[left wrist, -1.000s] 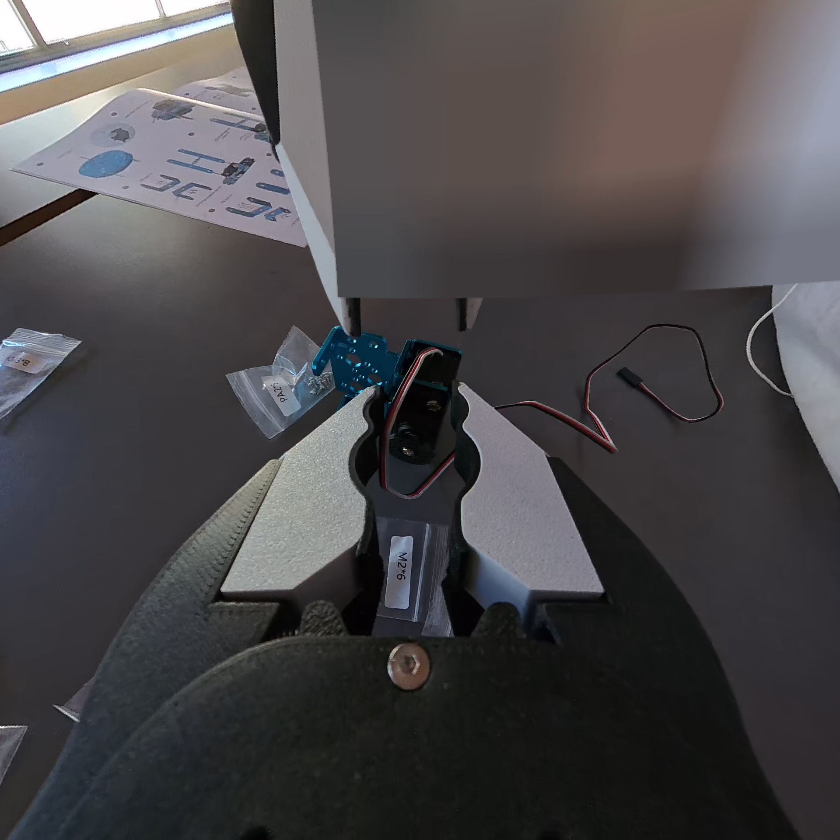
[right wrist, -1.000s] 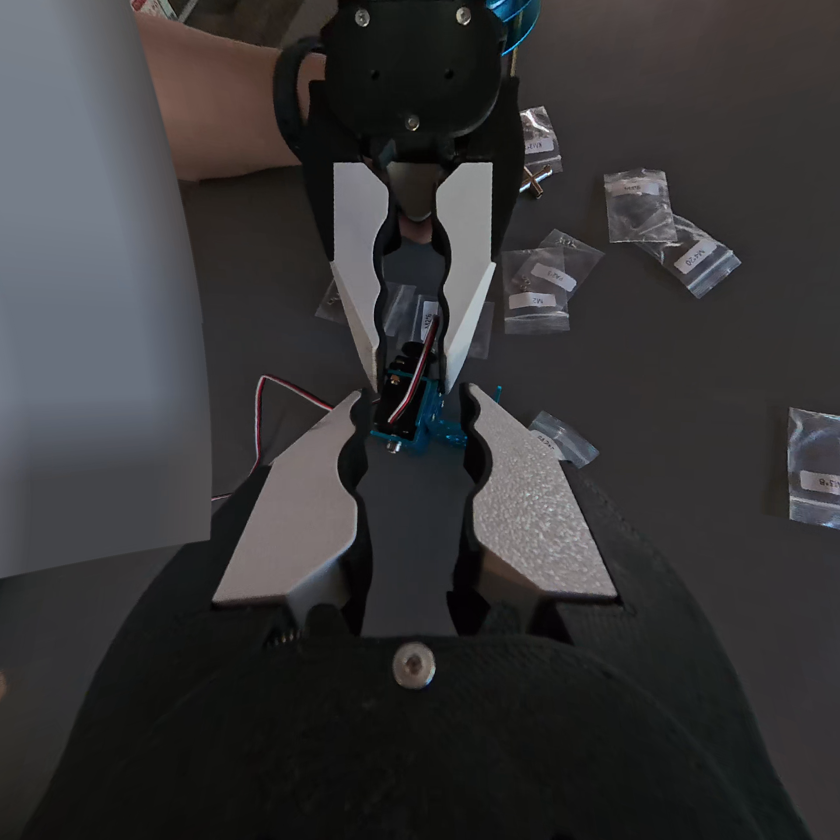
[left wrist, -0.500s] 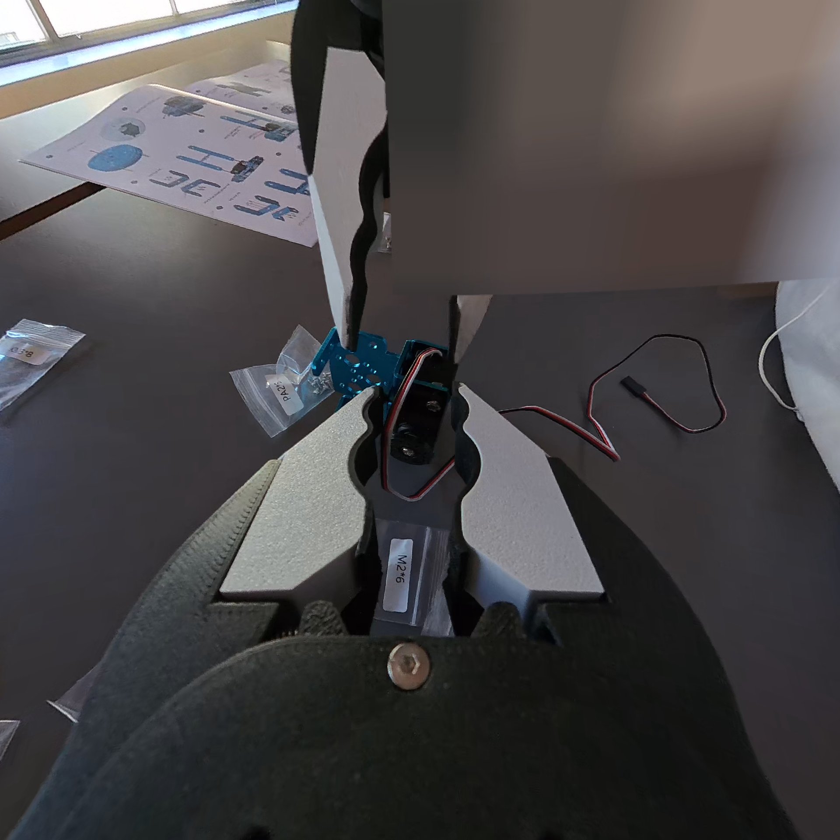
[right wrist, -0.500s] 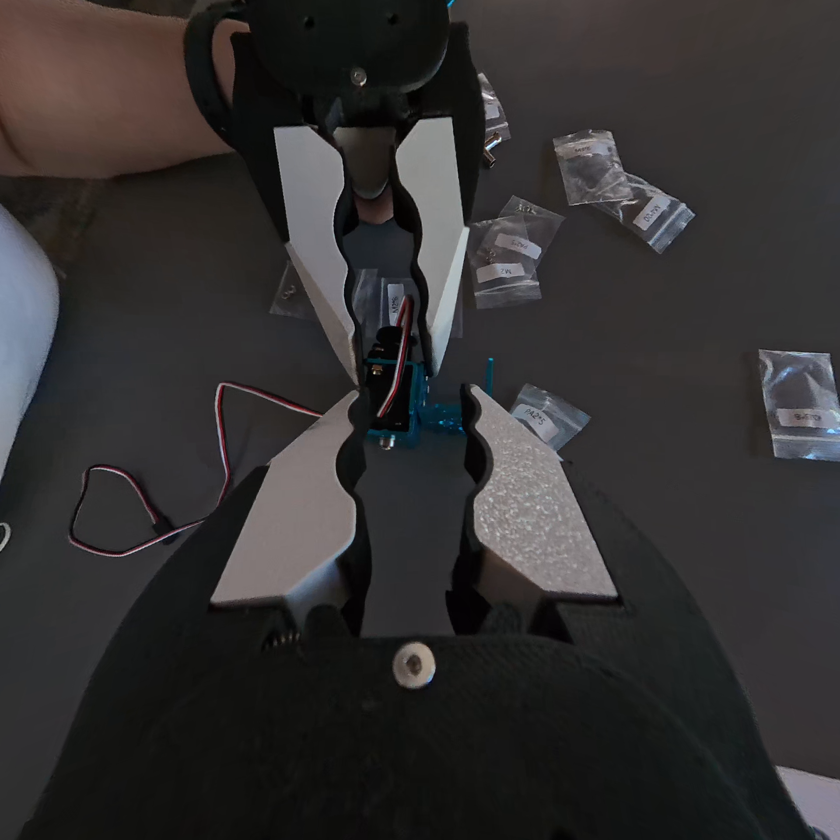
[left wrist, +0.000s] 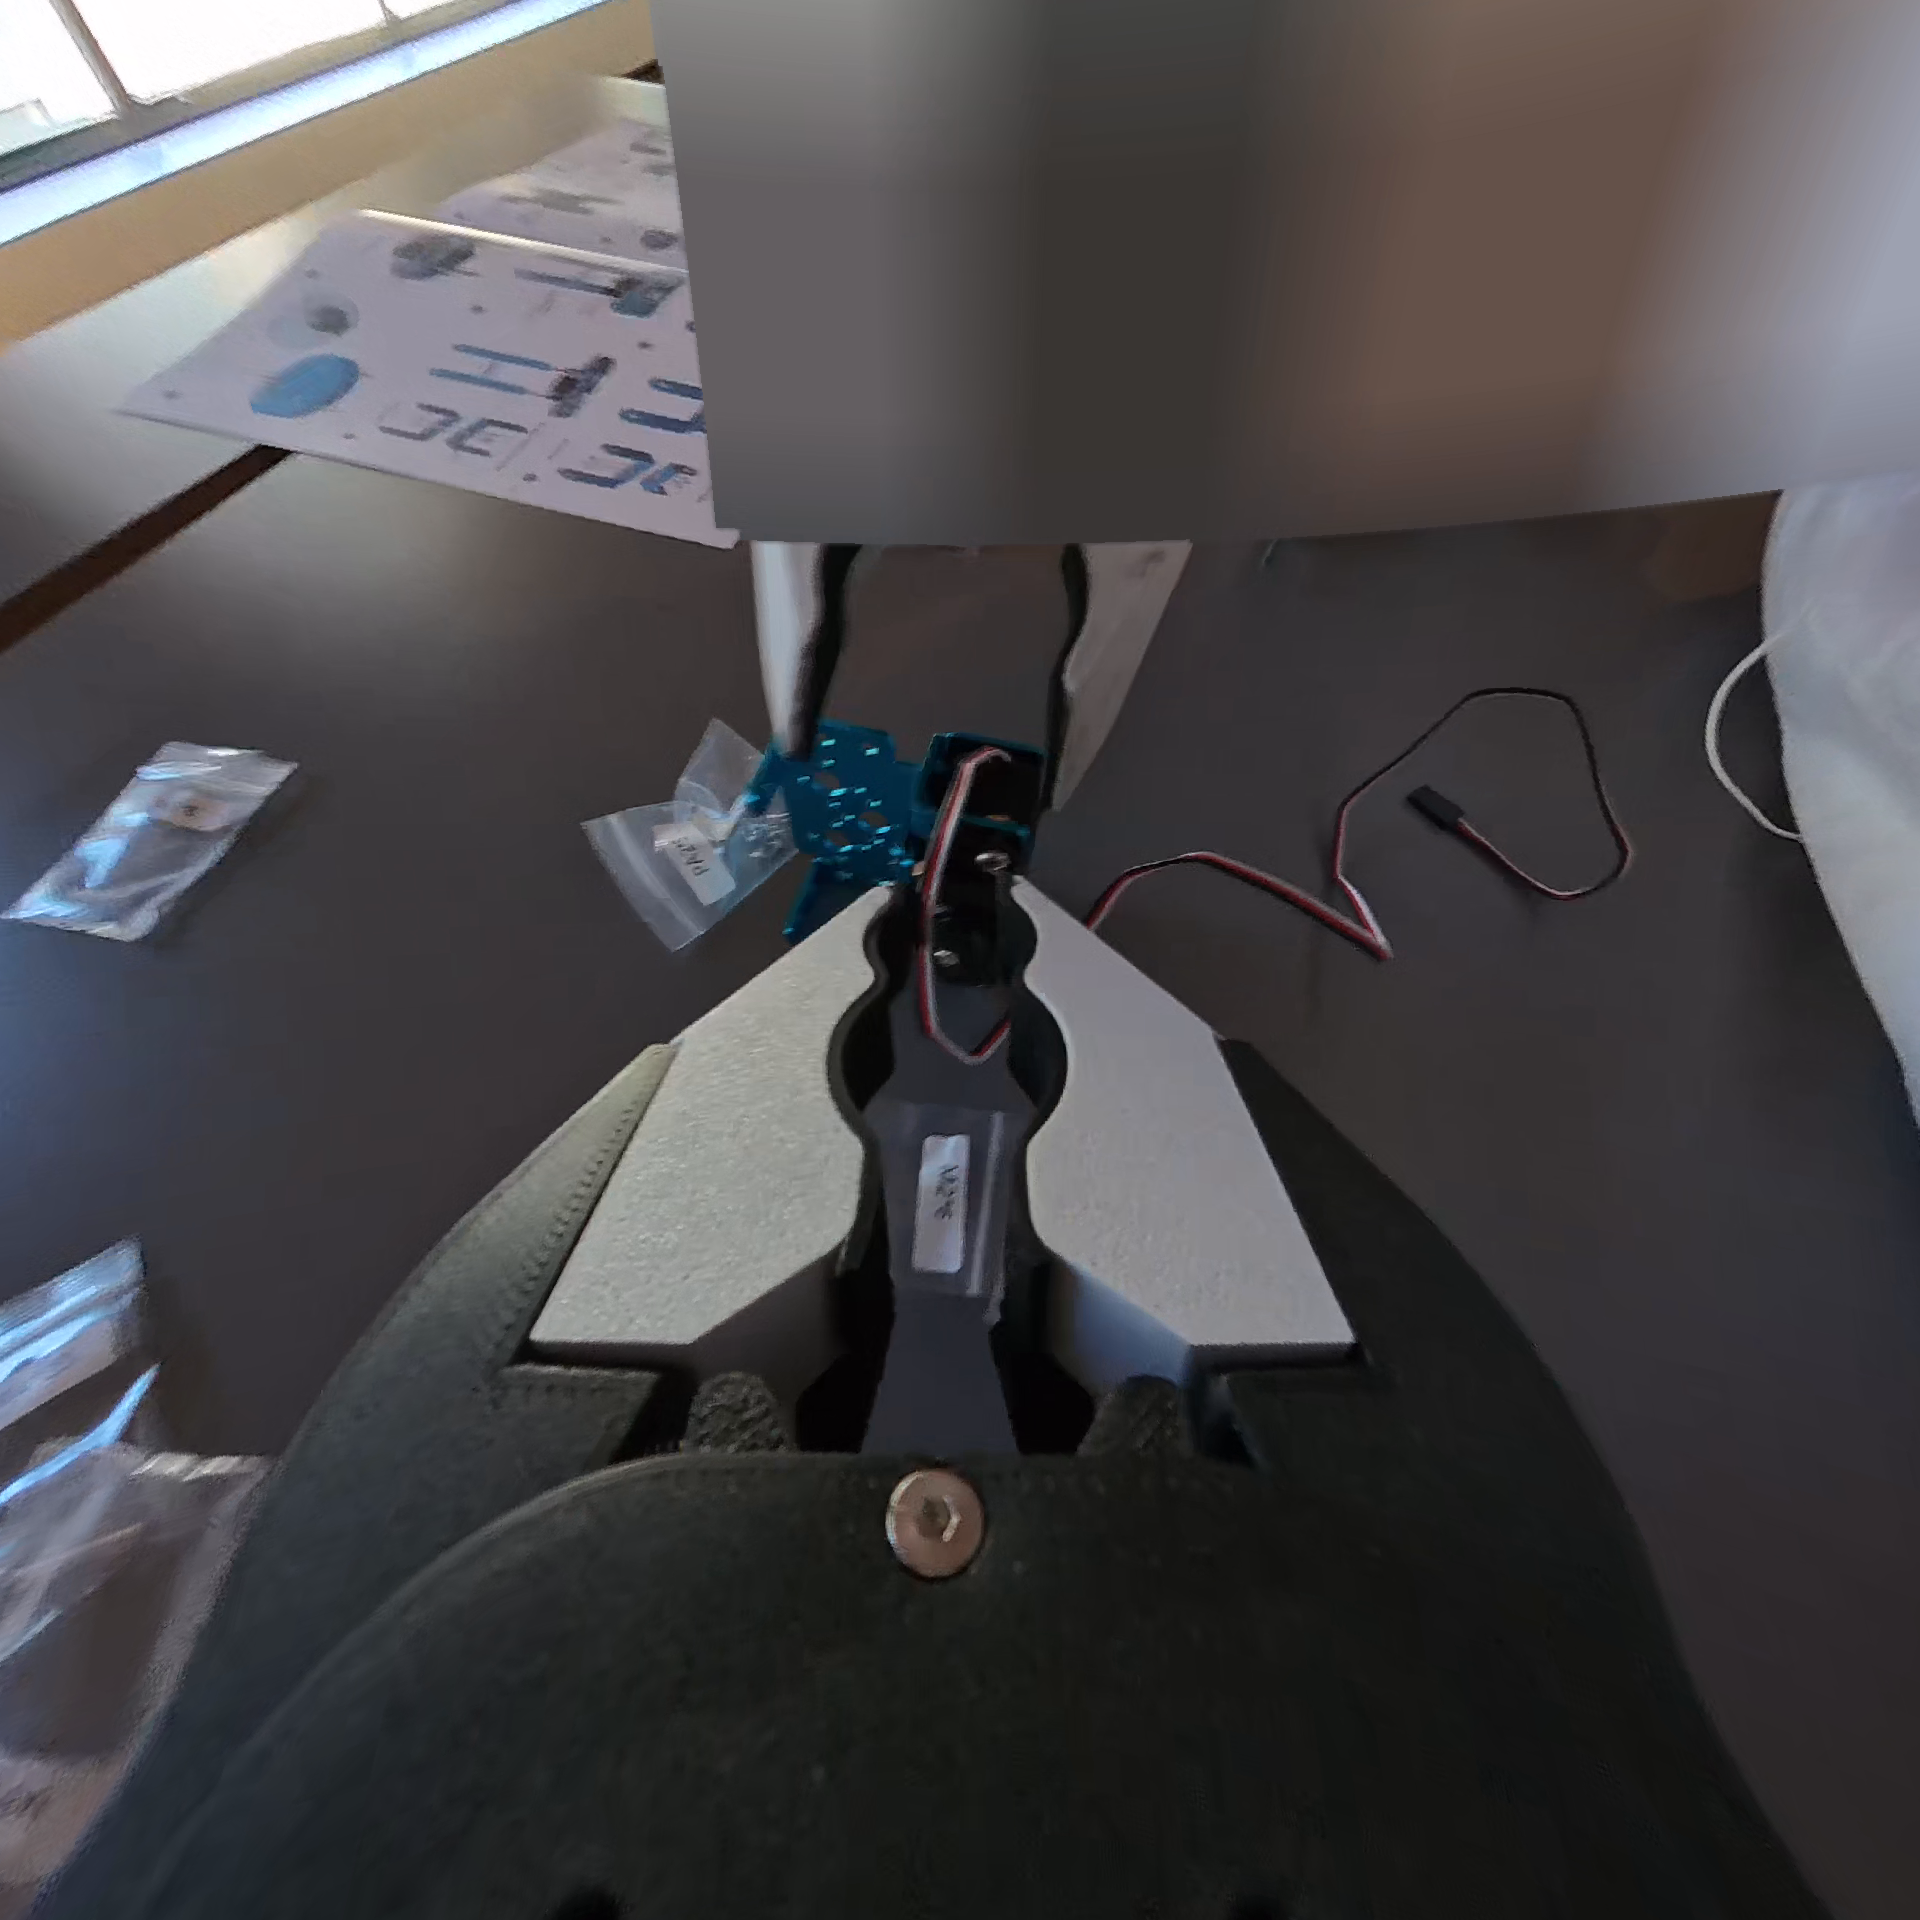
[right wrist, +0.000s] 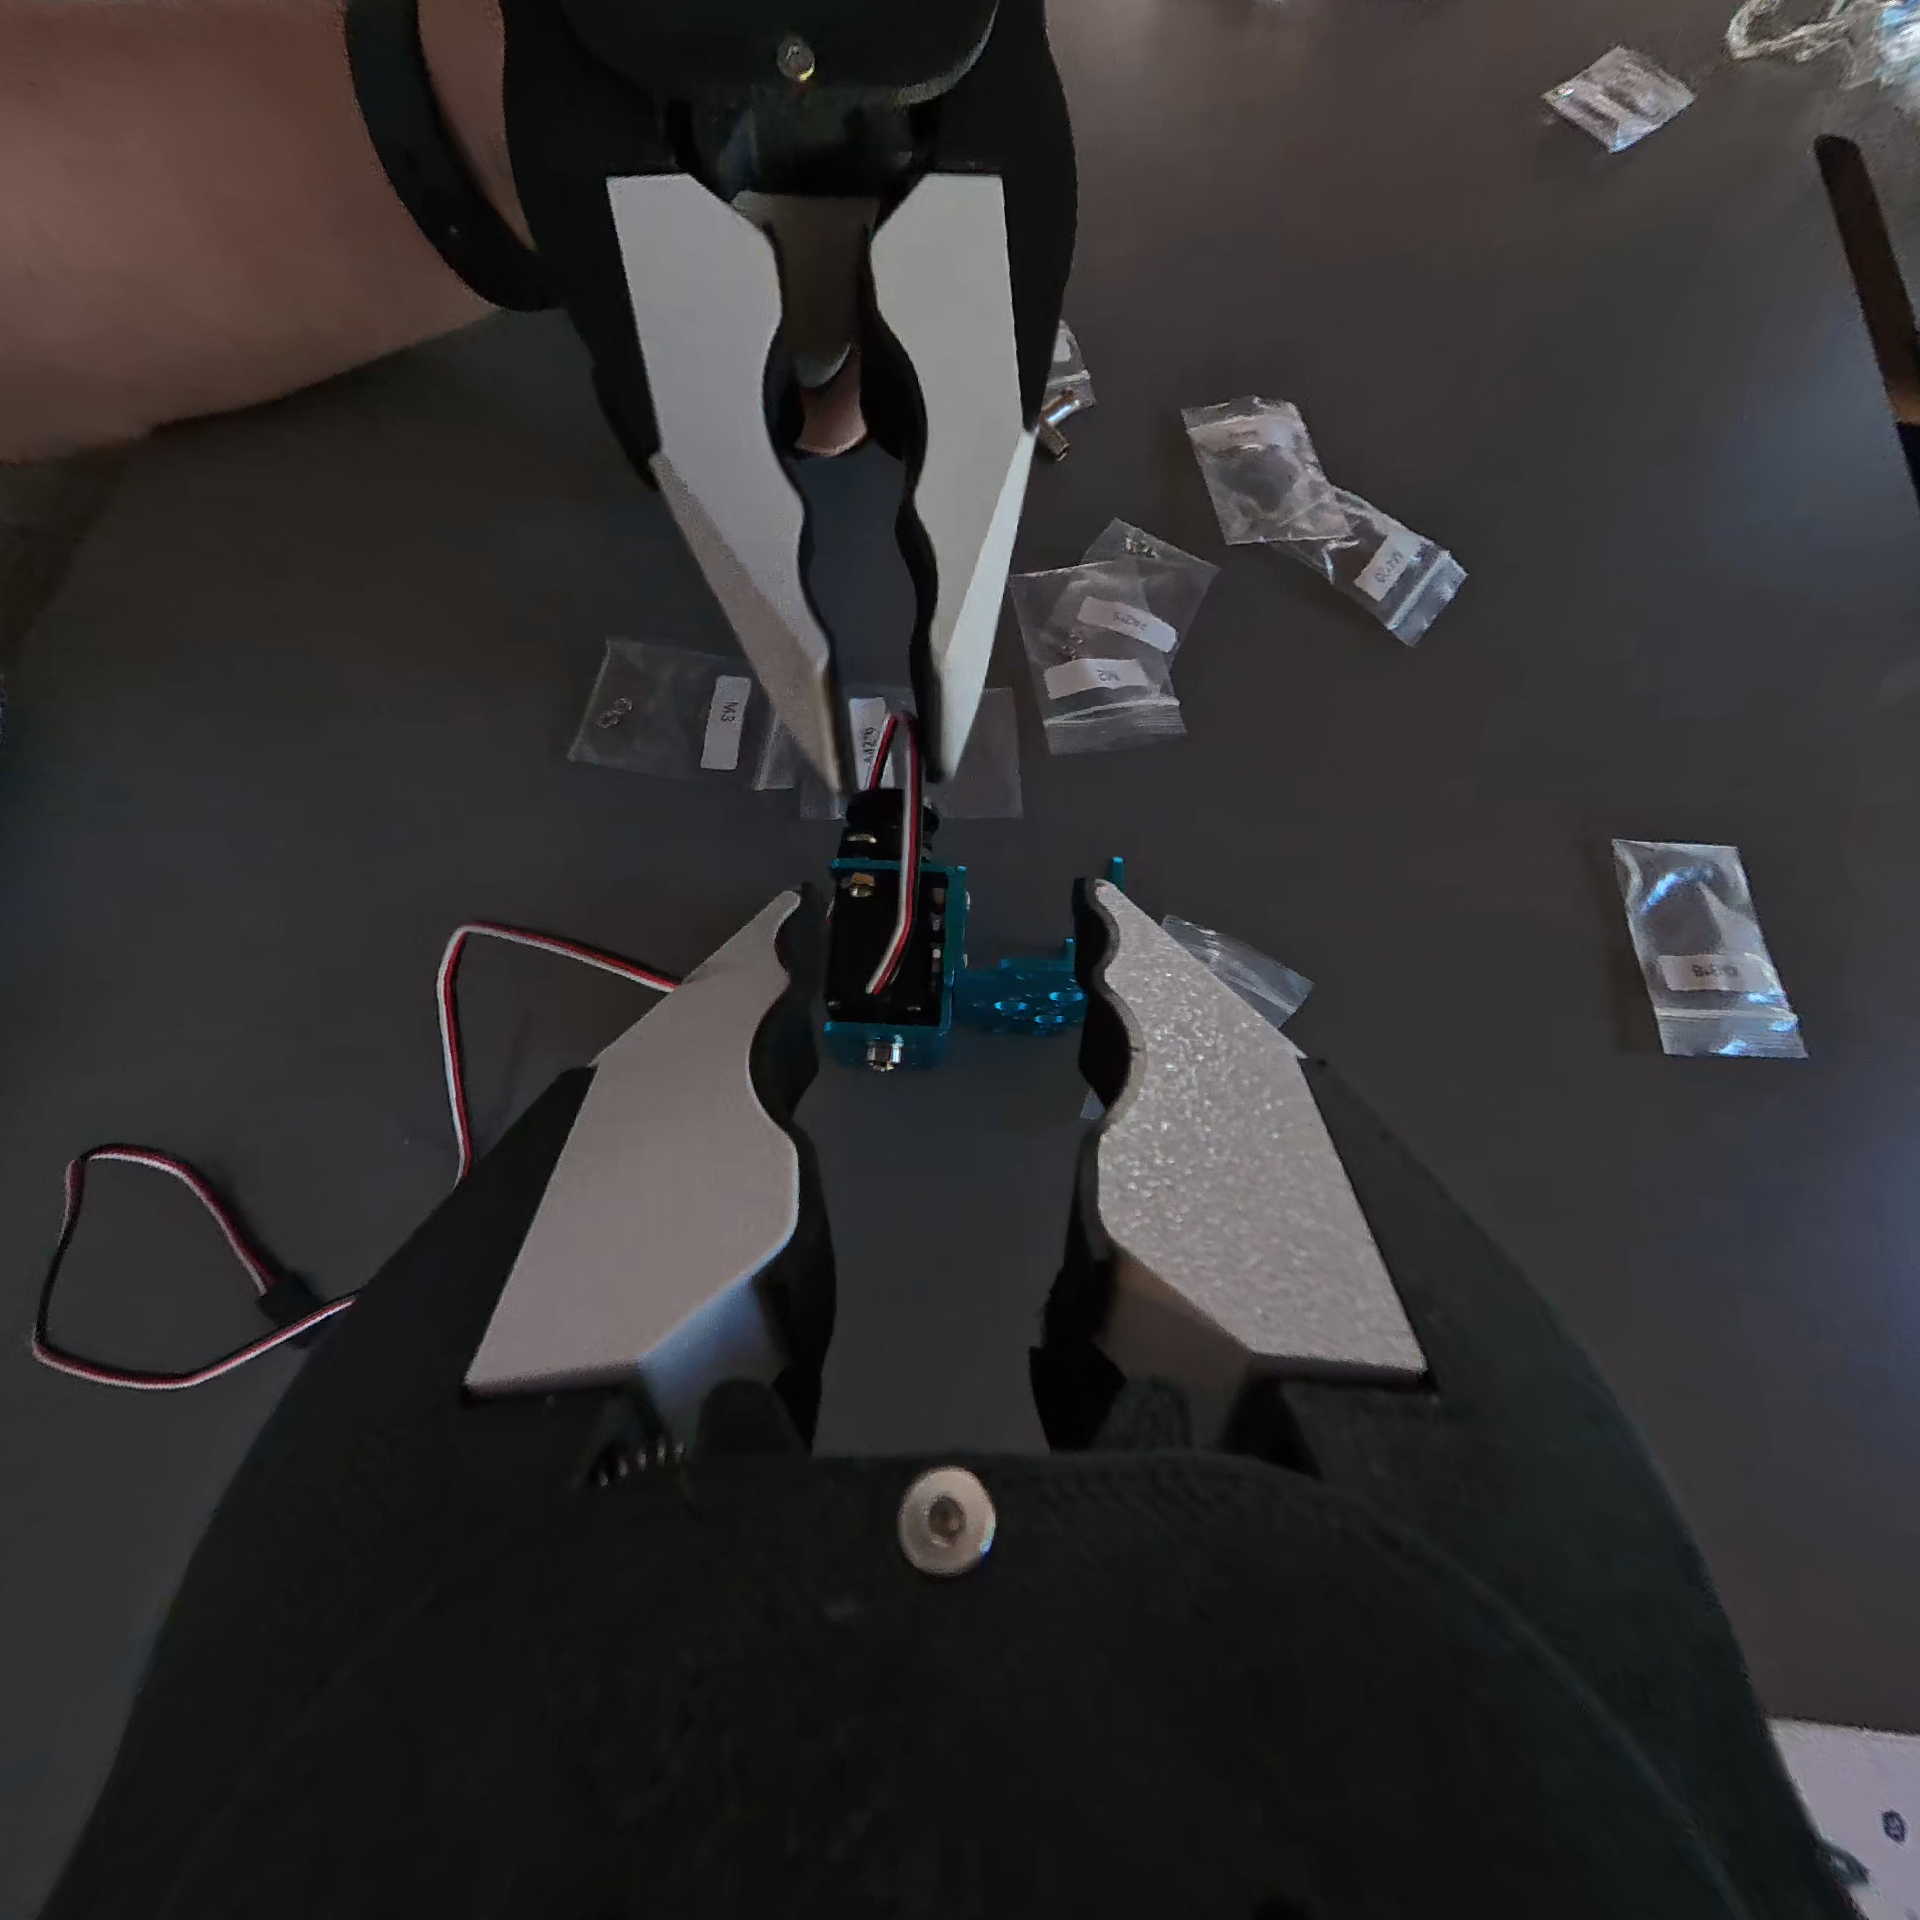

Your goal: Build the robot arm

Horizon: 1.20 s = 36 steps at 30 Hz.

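A black servo [left wrist: 971,914] in a blue metal bracket [left wrist: 842,810] lies on the dark table [left wrist: 416,1039]. My left gripper [left wrist: 951,899] is shut on the servo's end, with the striped wire looping between its fingers. From the right wrist view the left gripper [right wrist: 883,779] points down at the servo [right wrist: 878,945]. My right gripper [right wrist: 945,894] is open, with its fingertips on either side of the servo and the blue bracket [right wrist: 1013,997]. It also shows in the left wrist view [left wrist: 935,758], opposite my left gripper.
The servo's red, white and black wire [left wrist: 1351,914] trails to a plug [right wrist: 281,1299]. Several small clear bags [right wrist: 1101,655] of hardware lie scattered, one [left wrist: 686,842] beside the bracket. A printed sheet [left wrist: 436,364] lies far left, white cloth [left wrist: 1849,727] at right. A person's forearm [right wrist: 208,208] is behind the left gripper. Left tips and right tips are each some 15 centimetres from the plug [right wrist: 281,1299]. It is also in sight in the left wrist view [left wrist: 1448,811].
My right gripper has moved forward and opened a little wider, so its tips now flank the servo. My left gripper's fingers have narrowed onto the servo.
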Each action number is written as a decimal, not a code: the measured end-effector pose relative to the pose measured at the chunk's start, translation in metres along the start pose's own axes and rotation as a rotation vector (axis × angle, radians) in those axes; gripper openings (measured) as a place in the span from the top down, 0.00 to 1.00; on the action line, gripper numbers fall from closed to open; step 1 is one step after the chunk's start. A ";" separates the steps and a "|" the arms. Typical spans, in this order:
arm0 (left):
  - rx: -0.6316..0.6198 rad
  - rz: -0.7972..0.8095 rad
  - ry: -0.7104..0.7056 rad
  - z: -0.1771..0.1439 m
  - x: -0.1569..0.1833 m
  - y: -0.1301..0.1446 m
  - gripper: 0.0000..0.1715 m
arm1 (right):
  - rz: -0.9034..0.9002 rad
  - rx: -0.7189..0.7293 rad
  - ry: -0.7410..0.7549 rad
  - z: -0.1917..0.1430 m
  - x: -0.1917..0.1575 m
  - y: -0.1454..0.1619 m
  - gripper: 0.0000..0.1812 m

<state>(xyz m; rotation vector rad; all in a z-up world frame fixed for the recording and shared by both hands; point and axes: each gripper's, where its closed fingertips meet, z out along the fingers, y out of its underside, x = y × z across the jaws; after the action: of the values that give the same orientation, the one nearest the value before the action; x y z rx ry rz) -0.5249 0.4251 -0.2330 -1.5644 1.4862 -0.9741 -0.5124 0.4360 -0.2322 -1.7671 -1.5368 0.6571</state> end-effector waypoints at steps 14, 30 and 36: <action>0.046 -0.110 0.068 0.008 -0.009 0.005 0.90 | -0.078 0.008 0.023 0.008 -0.013 0.009 0.78; 0.059 -0.105 0.134 0.009 0.003 0.002 0.84 | 0.082 0.046 -0.075 0.002 -0.012 0.008 0.83; 0.087 -0.109 0.143 0.009 0.004 -0.003 0.87 | 0.043 0.050 -0.052 -0.003 -0.013 0.007 0.83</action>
<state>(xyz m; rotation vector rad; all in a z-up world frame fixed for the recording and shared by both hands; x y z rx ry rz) -0.5155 0.4214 -0.2341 -1.5537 1.4461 -1.2194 -0.5079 0.4221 -0.2372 -1.7631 -1.5076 0.7619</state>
